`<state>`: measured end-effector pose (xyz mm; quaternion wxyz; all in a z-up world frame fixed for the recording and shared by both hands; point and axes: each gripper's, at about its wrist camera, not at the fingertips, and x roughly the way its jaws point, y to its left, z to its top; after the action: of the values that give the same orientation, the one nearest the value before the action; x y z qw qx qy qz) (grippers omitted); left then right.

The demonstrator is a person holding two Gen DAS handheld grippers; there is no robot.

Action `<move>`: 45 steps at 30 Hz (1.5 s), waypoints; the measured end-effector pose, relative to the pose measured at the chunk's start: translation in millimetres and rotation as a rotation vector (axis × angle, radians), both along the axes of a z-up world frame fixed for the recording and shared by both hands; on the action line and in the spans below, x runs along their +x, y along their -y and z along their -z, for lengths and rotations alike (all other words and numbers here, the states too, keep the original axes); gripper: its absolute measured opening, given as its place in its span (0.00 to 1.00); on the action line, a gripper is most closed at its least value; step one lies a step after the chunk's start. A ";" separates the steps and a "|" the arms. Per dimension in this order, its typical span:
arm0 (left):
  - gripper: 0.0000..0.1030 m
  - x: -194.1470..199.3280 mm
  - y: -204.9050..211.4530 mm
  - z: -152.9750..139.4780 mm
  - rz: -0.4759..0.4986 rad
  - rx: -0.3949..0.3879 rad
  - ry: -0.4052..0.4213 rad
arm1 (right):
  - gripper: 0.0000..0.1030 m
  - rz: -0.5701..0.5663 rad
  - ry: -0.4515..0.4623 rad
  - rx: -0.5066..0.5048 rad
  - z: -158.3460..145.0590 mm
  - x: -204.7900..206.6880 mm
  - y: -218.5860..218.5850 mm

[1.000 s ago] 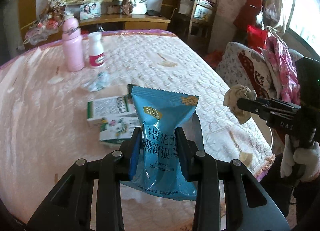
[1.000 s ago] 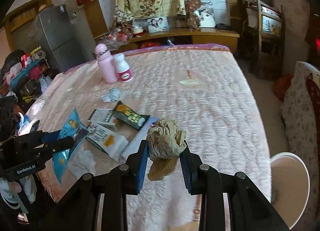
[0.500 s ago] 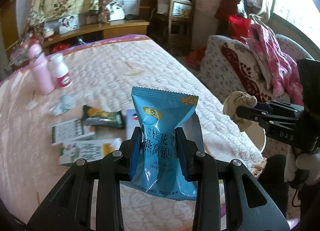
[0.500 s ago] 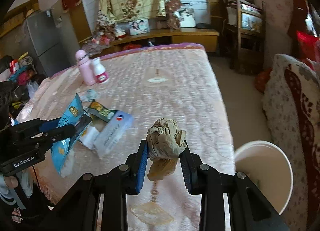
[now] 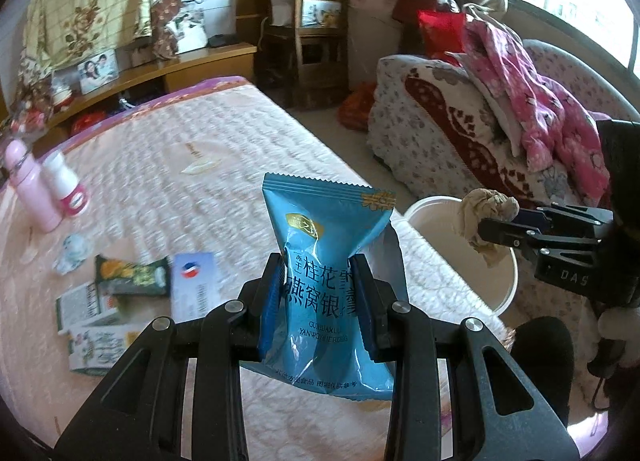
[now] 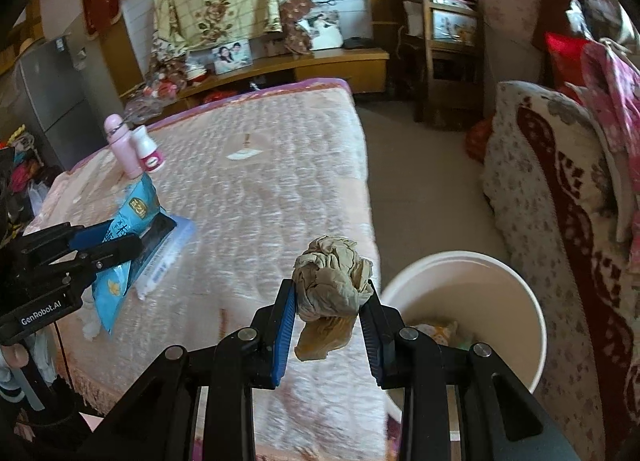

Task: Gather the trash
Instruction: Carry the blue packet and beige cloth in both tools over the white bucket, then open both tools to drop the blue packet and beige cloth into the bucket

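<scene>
My left gripper (image 5: pixel 320 285) is shut on a blue snack wrapper (image 5: pixel 326 261) and holds it upright above the bed's near edge; it also shows in the right wrist view (image 6: pixel 120 237). My right gripper (image 6: pixel 330 301) is shut on a crumpled beige paper wad (image 6: pixel 330 281), held just left of the white bin (image 6: pixel 528 301), which has some trash at its bottom. In the left wrist view the wad (image 5: pixel 486 217) hangs over the bin's rim (image 5: pixel 424 209).
On the pink quilted bed (image 6: pixel 260 189) lie small boxes (image 5: pixel 92 325), a dark wrapper (image 5: pixel 132 277), a white card box (image 5: pixel 192 285) and a crumpled scrap (image 5: pixel 74 253). A pink bottle (image 6: pixel 122 145) and a white bottle (image 6: pixel 148 149) stand at the back left. A patterned sofa (image 6: pixel 560 201) stands right of the bin.
Both grippers have swung to the right with their loads. The white bin has come into view, and the paper wad now hangs by its rim.
</scene>
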<state>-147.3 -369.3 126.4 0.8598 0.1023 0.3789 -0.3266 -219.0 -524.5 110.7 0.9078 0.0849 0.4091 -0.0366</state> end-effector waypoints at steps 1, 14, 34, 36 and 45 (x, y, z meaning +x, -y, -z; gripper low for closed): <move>0.31 0.1 4.8 0.3 0.007 -0.001 -0.001 | 0.29 0.009 -0.002 -0.002 0.8 -3.0 4.4; 0.31 -5.4 88.2 11.8 0.120 -0.031 -0.061 | 0.29 0.128 -0.036 -0.006 17.6 -28.2 58.0; 0.47 1.6 145.4 39.1 0.151 -0.088 -0.179 | 0.46 0.241 -0.077 0.028 45.3 -43.4 103.3; 0.48 4.2 145.7 40.5 0.155 -0.101 -0.199 | 0.47 0.251 -0.079 0.033 46.6 -44.2 106.2; 0.59 5.2 145.0 43.4 0.170 -0.123 -0.243 | 0.47 0.255 -0.095 0.046 50.6 -43.7 104.7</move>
<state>-142.1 -514.2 83.0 0.7815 0.0410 0.4494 -0.4309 -262.8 -629.3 60.1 0.8731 0.1552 0.4384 -0.1463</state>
